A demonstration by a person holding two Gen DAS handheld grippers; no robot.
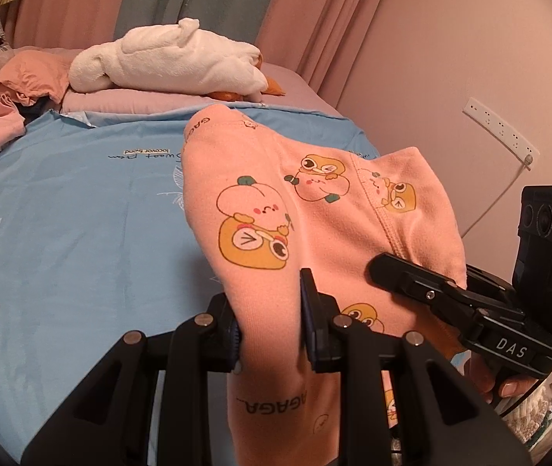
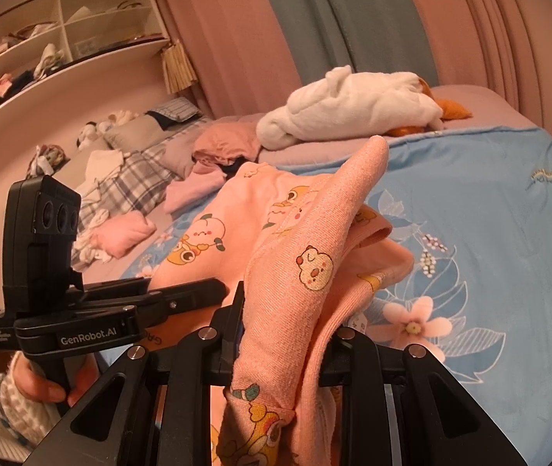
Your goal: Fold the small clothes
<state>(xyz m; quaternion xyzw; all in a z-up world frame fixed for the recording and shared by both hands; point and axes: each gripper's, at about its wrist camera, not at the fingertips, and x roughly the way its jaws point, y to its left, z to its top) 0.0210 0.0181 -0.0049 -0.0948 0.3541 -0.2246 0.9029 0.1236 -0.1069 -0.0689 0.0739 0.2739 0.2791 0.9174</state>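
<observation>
- Left wrist view: the left gripper is clenched on a pink garment printed with cartoon animals; both black fingers press the cloth between them.
- The garment rises in front of the gripper and hangs above the blue bedsheet, with part of it dropping below the fingers.
- To the right of the garment the right gripper shows, its tip against the edge of the cloth; a hand holds its handle.
- Beyond the bedsheet a white plush toy lies in front of the curtain.
- Right wrist view: the right gripper grasps a fold of the same pink garment; its right finger is covered by cloth, so this grip seems firm but I see it only partly.
- The garment stands up in a peak over the bedsheet and falls below the fingers.
- Left of the garment the left gripper touches the cloth, held by a hand.
- Behind the bedsheet lie the plush toy and loose clothes; shelves are on the wall.
</observation>
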